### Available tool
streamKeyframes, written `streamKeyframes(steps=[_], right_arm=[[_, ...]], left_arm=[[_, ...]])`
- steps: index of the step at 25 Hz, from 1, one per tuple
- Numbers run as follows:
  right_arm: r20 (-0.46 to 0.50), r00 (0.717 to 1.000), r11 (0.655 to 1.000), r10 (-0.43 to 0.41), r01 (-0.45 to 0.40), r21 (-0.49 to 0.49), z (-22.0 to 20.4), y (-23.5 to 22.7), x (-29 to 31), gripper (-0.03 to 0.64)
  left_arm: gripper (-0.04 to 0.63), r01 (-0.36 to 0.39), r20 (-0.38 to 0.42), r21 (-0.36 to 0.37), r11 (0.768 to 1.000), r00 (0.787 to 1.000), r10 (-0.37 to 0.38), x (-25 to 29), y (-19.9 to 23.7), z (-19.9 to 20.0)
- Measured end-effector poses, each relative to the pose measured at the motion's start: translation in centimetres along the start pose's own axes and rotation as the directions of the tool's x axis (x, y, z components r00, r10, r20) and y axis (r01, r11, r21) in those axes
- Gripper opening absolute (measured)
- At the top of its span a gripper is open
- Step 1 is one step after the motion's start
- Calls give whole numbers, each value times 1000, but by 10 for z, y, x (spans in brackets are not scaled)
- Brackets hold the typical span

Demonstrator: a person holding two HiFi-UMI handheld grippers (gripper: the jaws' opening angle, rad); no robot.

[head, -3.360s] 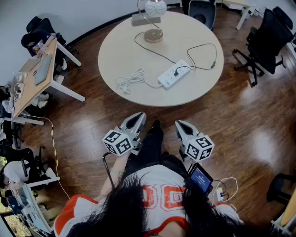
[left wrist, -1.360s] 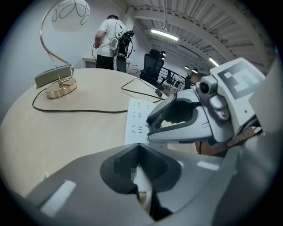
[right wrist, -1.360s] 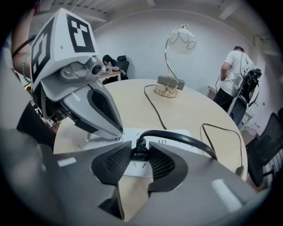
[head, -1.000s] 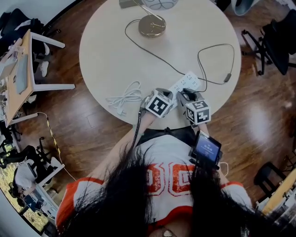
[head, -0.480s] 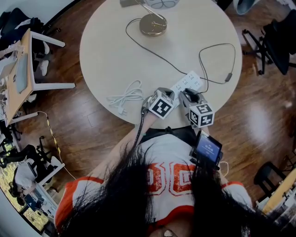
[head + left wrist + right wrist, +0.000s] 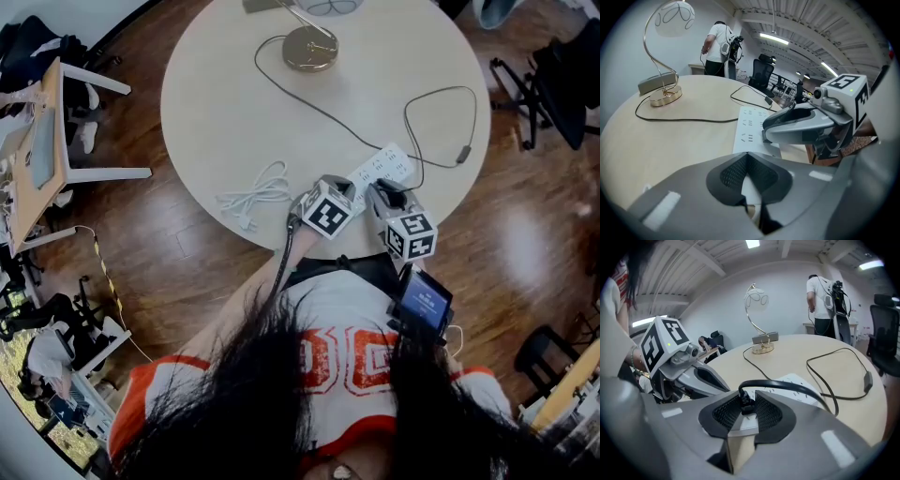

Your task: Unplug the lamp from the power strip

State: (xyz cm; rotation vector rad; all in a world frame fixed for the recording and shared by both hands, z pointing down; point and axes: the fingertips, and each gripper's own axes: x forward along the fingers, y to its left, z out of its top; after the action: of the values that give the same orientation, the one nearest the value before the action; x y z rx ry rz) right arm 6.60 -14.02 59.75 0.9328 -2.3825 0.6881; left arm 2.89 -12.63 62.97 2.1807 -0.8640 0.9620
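Note:
A white power strip (image 6: 384, 167) lies near the round table's (image 6: 225, 103) front edge. The lamp (image 6: 310, 47), with a gold base, stands at the far side. Its black cord (image 6: 319, 111) runs to a black plug (image 6: 743, 405) in the strip. My left gripper (image 6: 339, 186) is shut on the strip's near end (image 6: 751, 185), with white casing between its pads. My right gripper (image 6: 384, 191) sits over the strip beside it. Its jaws are closing on the plug, and both pads (image 6: 723, 414) touch it in the right gripper view.
A second black cable with an inline switch (image 6: 462, 155) loops from the strip to the right. A coiled white cable (image 6: 255, 195) lies left of the grippers. A grey box (image 6: 656, 83) sits behind the lamp. Office chairs (image 6: 553, 84) and a desk (image 6: 37, 159) surround the table. A person (image 6: 717, 47) stands far off.
Both grippers have come up from beside my lap to the power strip on the table. Over the last second they edged slightly right and stayed on the strip.

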Motion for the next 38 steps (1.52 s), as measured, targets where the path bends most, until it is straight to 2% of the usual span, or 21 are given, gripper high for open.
streamKeyframes(steps=[2, 4, 5, 7, 10, 15, 18, 22, 25, 28, 30, 32, 35, 38], right_arm=[[6, 1000, 999, -8, 9, -46, 0, 1, -1, 86], [35, 999, 982, 5, 2, -191, 13, 16, -7, 84], [73, 997, 975, 33, -16, -223, 28, 25, -11, 83], [132, 989, 976, 65, -35, -213, 60, 36, -16, 84], [86, 996, 973, -14, 33, -229, 66, 17, -11, 86], [6, 992, 986, -127, 126, -110, 43, -19, -11, 87], [-58, 983, 982, -172, 167, -91, 33, -31, -8, 87], [-146, 973, 983, -178, 170, -67, 21, -38, -8, 89], [-172, 969, 983, -179, 170, -64, 14, -37, -6, 95], [-186, 967, 984, -173, 164, -65, 7, -32, -8, 144], [-191, 966, 984, -176, 167, -62, 5, -31, -11, 150], [-195, 962, 982, -191, 185, -49, 1, -33, -16, 160], [-209, 957, 978, -202, 209, 14, -10, -36, -27, 172], [-207, 952, 965, -224, 247, 93, -23, -39, -39, 175]], left_arm=[[0, 2, 1, 1, 1000, 1000, -2, 0, 0, 0], [0, 6, 5, 4, 1000, 1000, -6, 2, -2, 1], [0, 5, 12, 10, 1000, 1000, -5, 3, -2, 2], [0, 4, 22, 13, 1000, 1000, -4, 3, 1, 3], [0, 28, 33, -32, 999, 999, -27, 3, 3, 1], [0, 44, 44, -35, 998, 998, -42, 3, 0, 2], [0, 44, 45, -40, 998, 998, -42, 3, 0, 1], [0, 44, 58, -41, 998, 997, -42, 4, 1, 3], [0, 53, 69, -55, 997, 996, -49, 1, 2, 4], [0, 87, 115, -116, 989, 991, -74, -3, 4, 6], [0, 112, 152, -156, 981, 984, -88, -3, 8, 5], [0, 132, 169, -157, 979, 980, -105, -3, 9, 4], [0, 150, 166, -159, 976, 978, -124, -8, 10, 0], [0, 179, 220, -214, 960, 967, -131, -22, 13, 2]])
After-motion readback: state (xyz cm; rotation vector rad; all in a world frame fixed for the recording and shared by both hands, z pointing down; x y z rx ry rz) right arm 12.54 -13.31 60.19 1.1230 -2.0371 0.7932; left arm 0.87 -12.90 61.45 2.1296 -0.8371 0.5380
